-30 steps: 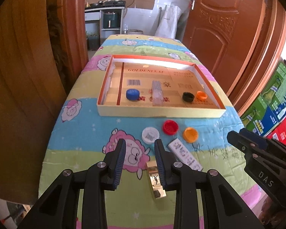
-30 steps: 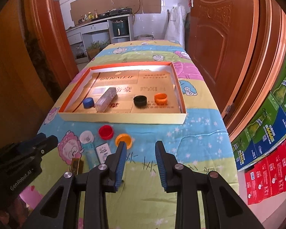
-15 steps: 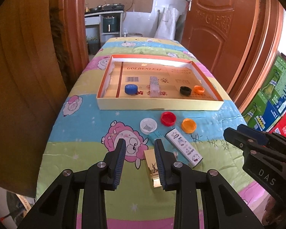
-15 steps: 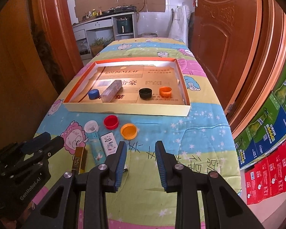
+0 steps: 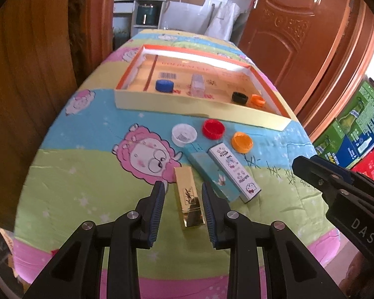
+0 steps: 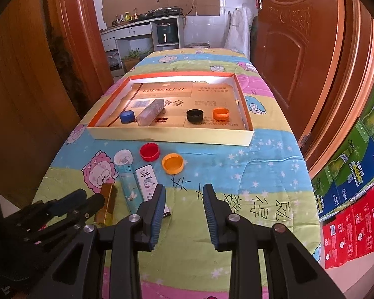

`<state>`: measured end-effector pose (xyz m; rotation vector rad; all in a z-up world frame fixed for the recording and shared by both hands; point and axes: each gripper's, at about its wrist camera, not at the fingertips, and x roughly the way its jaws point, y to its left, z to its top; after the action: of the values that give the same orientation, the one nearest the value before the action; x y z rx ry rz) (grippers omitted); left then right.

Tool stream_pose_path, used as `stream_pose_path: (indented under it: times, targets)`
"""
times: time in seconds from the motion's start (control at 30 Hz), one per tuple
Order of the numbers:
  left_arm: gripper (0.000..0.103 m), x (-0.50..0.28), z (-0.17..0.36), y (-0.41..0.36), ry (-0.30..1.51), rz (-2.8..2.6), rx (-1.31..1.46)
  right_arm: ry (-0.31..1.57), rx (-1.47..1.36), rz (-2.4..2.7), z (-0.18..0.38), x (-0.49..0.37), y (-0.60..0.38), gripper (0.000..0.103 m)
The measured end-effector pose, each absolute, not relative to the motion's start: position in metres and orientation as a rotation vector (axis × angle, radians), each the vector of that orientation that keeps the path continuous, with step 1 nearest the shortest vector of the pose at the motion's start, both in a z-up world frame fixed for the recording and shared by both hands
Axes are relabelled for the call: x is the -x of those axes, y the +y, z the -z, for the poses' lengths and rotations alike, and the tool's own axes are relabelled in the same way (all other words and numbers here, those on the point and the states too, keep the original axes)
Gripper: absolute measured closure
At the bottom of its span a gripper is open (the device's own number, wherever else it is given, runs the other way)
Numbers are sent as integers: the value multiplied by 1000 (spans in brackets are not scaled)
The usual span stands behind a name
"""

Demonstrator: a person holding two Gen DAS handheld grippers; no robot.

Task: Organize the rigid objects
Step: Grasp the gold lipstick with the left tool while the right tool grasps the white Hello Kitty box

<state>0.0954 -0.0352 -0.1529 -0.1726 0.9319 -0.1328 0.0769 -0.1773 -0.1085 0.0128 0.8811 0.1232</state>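
Note:
A gold box (image 5: 189,196) lies on the cartoon-print cloth, between the open fingers of my left gripper (image 5: 183,199); no contact shows. Beside it lie a teal box (image 5: 212,174) and a white box (image 5: 233,172). Beyond them lie a white cap (image 5: 184,134), a red cap (image 5: 213,128) and an orange cap (image 5: 241,141). The shallow cardboard tray (image 6: 172,138) holds a blue cap (image 6: 127,116), a clear box (image 6: 150,112), a black cap (image 6: 195,115) and an orange cap (image 6: 221,112). My right gripper (image 6: 184,201) is open and empty, right of the white box (image 6: 147,179).
Wooden doors and frames flank the table on both sides. Stacked green, blue and red cartons (image 6: 356,174) stand on the floor to the right. The table's front edge (image 6: 187,284) is close below the grippers. A kitchen counter (image 6: 147,25) lies beyond the far end.
My left gripper has moved forward and down, so the gold box now lies between its open fingers. My right gripper has drawn back a little, showing more of the table.

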Motion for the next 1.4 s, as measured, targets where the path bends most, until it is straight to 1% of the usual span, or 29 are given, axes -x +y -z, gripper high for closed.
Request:
stream_pose_path:
  times: [0.37,0.4,0.43,0.73,1.2,1.33,1.4]
  targets:
    - [72,-105,171,-45,980,87,137,903,-38,-131,120,-81,-186,72]
    - [74,-105,172,-43,979,97,155,905,-40,-138,121,-81,-186,72]
    - [85,-104,172,-40,975,103,166,907,-45,-149,122,-81,-186,72]
    - [85,-106,171,-38,974,118,155,930,-39,-212,133,-87,-176,72]
    - [85,-110,172,-25,987,118,185,985,103,-332,158,-108,-142,72]
    - [85,-112,172,-23,988,122,190,982,176,-343,162,-116,-131,72]
    - [85,-113,173,-23,989,123,192,1012,215,-361,169,-121,-126,72]
